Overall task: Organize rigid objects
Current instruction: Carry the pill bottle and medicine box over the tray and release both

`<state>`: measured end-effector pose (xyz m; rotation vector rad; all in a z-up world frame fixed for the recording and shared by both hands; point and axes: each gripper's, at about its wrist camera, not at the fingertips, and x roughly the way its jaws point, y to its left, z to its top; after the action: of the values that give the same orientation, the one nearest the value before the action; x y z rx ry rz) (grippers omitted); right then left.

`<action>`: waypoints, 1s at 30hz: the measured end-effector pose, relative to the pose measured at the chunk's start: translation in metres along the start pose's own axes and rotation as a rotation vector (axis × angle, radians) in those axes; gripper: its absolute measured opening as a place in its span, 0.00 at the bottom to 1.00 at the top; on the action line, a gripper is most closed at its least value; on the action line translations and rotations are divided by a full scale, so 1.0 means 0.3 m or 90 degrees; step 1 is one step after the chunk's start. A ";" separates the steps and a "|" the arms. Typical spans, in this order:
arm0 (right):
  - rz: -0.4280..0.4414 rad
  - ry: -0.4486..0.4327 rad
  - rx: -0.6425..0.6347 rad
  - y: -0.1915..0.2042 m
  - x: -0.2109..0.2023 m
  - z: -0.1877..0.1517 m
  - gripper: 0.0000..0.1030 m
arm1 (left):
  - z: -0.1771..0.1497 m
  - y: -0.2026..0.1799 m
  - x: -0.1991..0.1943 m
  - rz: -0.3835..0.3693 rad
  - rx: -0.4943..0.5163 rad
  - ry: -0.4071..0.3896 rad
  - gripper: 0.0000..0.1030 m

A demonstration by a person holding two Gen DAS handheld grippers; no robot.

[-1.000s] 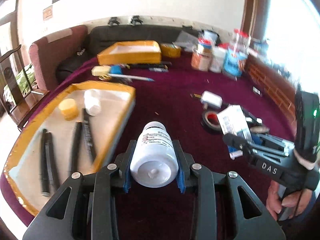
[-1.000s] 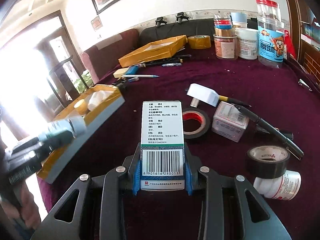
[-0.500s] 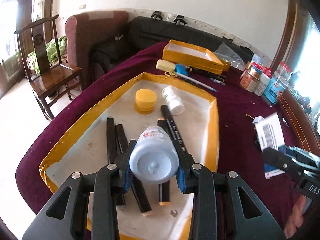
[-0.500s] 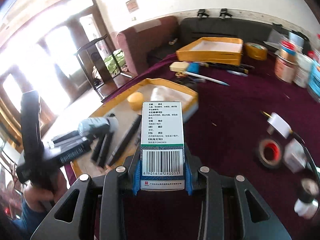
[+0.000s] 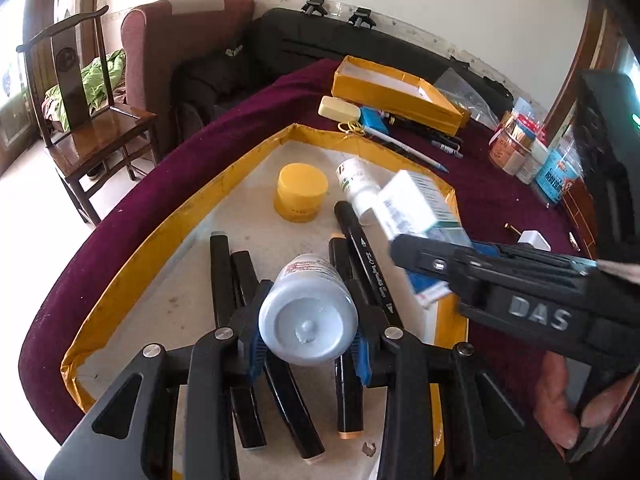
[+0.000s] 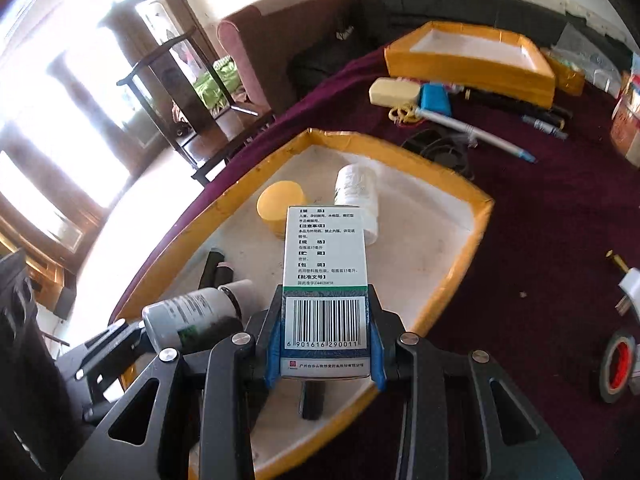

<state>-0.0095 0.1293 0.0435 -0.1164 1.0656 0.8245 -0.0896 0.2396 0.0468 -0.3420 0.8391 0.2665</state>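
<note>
Left gripper [image 5: 308,350] clamped on a white pill bottle [image 5: 308,316], base toward the lens, above the markers [image 5: 224,276] in the yellow-rimmed tray [image 5: 160,236]. Right gripper [image 6: 326,344] clamped on a medicine box [image 6: 326,264], barcode side up, over the same tray. Left view only: the box's far end, blurred, near the lying white bottle [image 5: 358,190] and yellow jar [image 5: 300,192]. Right view only: red-cored tape roll [image 6: 618,364] on the maroon cloth [image 6: 540,240], and the pill bottle's label side
</note>
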 end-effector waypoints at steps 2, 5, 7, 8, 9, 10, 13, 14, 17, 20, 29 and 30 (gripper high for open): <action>0.004 0.008 0.004 0.009 0.023 0.002 0.30 | 0.000 0.003 0.009 0.001 0.000 0.004 0.31; 0.000 0.015 0.006 0.019 0.050 0.003 0.30 | -0.004 0.009 0.013 0.004 -0.003 0.006 0.31; -0.001 0.018 0.007 0.023 0.065 0.002 0.30 | -0.006 0.010 0.017 0.006 -0.003 0.008 0.31; -0.007 0.015 0.002 0.027 0.067 0.000 0.30 | -0.007 0.010 0.019 0.007 -0.002 0.010 0.31; -0.010 0.012 -0.003 0.031 0.066 0.000 0.30 | -0.008 0.010 0.020 0.008 -0.001 0.011 0.31; -0.011 0.012 -0.005 0.033 0.066 -0.002 0.30 | -0.010 0.009 0.019 0.010 0.002 0.009 0.31; -0.013 0.008 -0.006 0.035 0.064 -0.003 0.30 | -0.009 0.001 0.023 0.017 0.008 0.009 0.31; -0.015 0.007 -0.008 0.039 0.066 -0.003 0.30 | -0.010 0.001 0.024 0.017 0.007 0.009 0.31; -0.020 0.003 -0.013 0.041 0.061 -0.008 0.30 | -0.012 0.004 0.030 0.014 0.005 0.014 0.31; -0.017 0.004 -0.017 0.044 0.058 -0.009 0.31 | -0.017 0.000 0.032 0.014 0.010 0.017 0.31; 0.008 0.004 -0.019 0.033 0.022 -0.025 0.37 | -0.028 -0.026 -0.001 0.009 0.023 0.012 0.44; 0.011 0.003 -0.017 0.030 0.016 -0.027 0.37 | -0.029 -0.031 -0.009 0.012 0.026 0.008 0.44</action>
<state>-0.0200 0.1344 0.0381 -0.1315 1.0624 0.8545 -0.0940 0.2274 0.0453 -0.2986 0.8598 0.2639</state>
